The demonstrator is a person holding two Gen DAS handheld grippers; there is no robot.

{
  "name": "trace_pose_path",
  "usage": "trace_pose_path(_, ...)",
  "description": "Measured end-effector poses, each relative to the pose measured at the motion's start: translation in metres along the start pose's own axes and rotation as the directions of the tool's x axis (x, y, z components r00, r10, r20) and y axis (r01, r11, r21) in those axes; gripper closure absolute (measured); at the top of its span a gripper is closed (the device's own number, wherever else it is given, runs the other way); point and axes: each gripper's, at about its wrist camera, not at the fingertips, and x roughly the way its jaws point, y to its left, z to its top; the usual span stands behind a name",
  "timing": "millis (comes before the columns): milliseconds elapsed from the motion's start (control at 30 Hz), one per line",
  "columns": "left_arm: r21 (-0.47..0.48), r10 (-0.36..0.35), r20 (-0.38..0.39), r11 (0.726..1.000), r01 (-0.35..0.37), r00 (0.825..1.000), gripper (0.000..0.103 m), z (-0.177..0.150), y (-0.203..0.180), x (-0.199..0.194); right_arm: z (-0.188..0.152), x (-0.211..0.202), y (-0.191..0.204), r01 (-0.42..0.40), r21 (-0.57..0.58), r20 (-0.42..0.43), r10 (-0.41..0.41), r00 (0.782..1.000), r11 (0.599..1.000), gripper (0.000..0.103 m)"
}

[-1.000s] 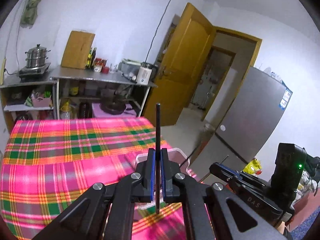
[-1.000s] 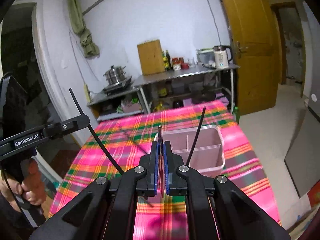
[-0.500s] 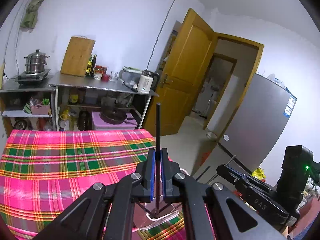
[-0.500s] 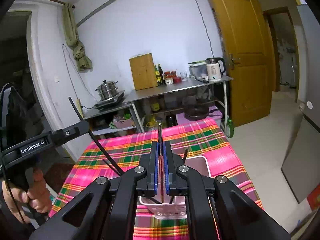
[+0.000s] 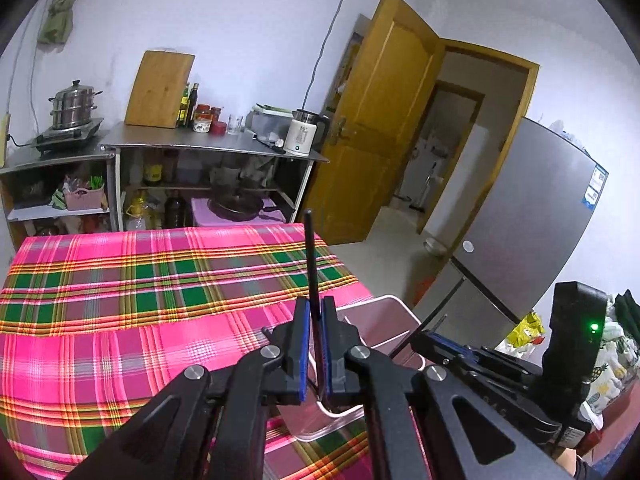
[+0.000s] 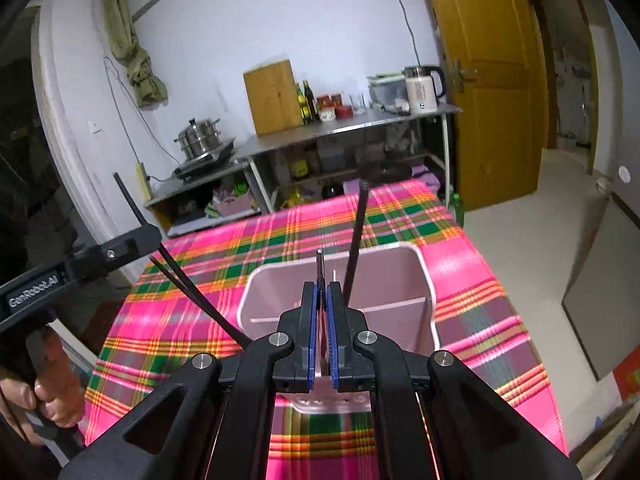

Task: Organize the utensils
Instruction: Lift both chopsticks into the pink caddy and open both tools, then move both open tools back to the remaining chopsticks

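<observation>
A black chopstick [image 5: 311,264] stands upright, pinched between the blue pads of my left claw [image 5: 314,346], above the near corner of a pink divided utensil holder [image 6: 425,276]. My right claw [image 6: 322,330] is clenched on a thin metal-tipped utensil [image 6: 320,264] over the same holder, where 1 more black chopstick [image 6: 356,240] leans. The holder sits on a pink plaid tablecloth [image 5: 120,280].

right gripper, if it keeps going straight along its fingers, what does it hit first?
Likely the pink utensil holder: the right gripper, shut on a thin utensil, points down into its open compartments. The divider wall or the black chopstick leaning inside could be touched first; depth is unclear.
</observation>
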Motion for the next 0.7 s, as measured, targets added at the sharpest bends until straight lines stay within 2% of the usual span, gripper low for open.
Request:
trace_pose_path(133,-0.003,0.006,-0.003,1.000,-0.006,1.000,0.096,-0.003,0.002,-0.004,-0.004,0.002,-0.004,0.019,0.006,-0.020,-0.019,1.000,1.000,0.097)
trace_pose_path(333,-0.001,0.012,0.027,1.000,-0.012,1.000,0.090,-0.005,0.002,-0.024,-0.004,-0.013,-0.004,0.031,0.001,0.008,-0.031,0.999,1.000,0.085)
trace_pose_path(700,0.014,0.058,0.038,0.998,-0.059,0.998,0.090,-0.036,0.004,-0.064,-0.028,-0.050,0.020,0.016,-0.065,0.039,-0.013,0.999,0.998,0.085)
